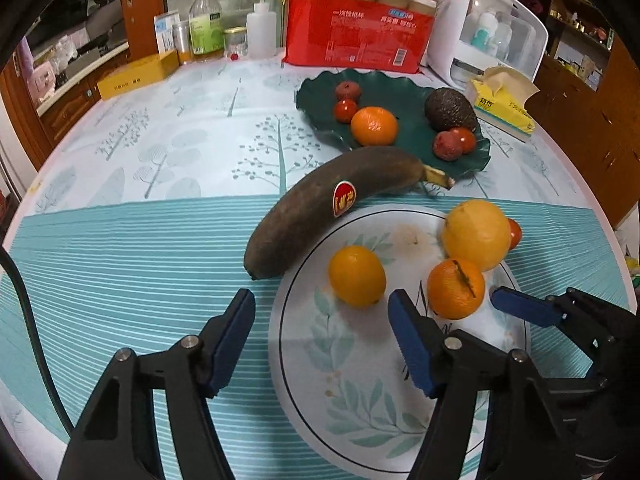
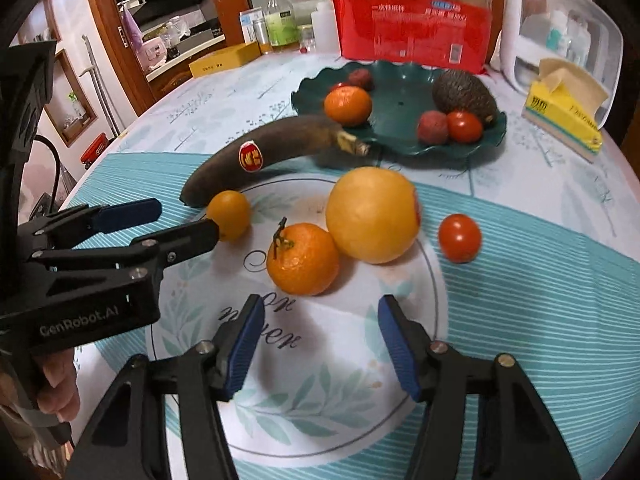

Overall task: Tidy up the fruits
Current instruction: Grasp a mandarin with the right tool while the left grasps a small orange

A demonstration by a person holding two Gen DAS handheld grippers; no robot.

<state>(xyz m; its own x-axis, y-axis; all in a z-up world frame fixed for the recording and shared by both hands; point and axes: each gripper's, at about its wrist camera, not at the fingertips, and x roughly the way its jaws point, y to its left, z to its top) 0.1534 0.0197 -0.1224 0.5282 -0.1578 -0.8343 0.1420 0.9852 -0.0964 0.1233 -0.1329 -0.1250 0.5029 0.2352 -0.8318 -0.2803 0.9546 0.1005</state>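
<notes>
A white leaf-patterned plate [image 1: 320,360] [image 2: 340,380] holds a small yellow-orange fruit [image 1: 357,276] [image 2: 229,214], a mandarin [image 1: 456,288] [image 2: 303,258] and a large yellow fruit [image 1: 476,234] [image 2: 372,214]. A dark overripe banana [image 1: 312,212] [image 2: 260,156] lies along the plate's far edge. A cherry tomato [image 2: 459,238] sits on the cloth to the right. A green dish [image 1: 400,92] [image 2: 400,92] holds a mandarin [image 1: 374,125], an avocado [image 1: 450,109], tomatoes and lychees. My left gripper [image 1: 322,320] [image 2: 176,220] is open before the small fruit. My right gripper [image 2: 320,340] is open before the mandarin.
A red pack of paper cups [image 1: 360,36], bottles [image 1: 206,24], a yellow box [image 1: 136,76], a white sterilizer [image 1: 492,28] and a yellow tissue pack [image 1: 504,102] stand along the table's far side. The round table's edge curves at left and right.
</notes>
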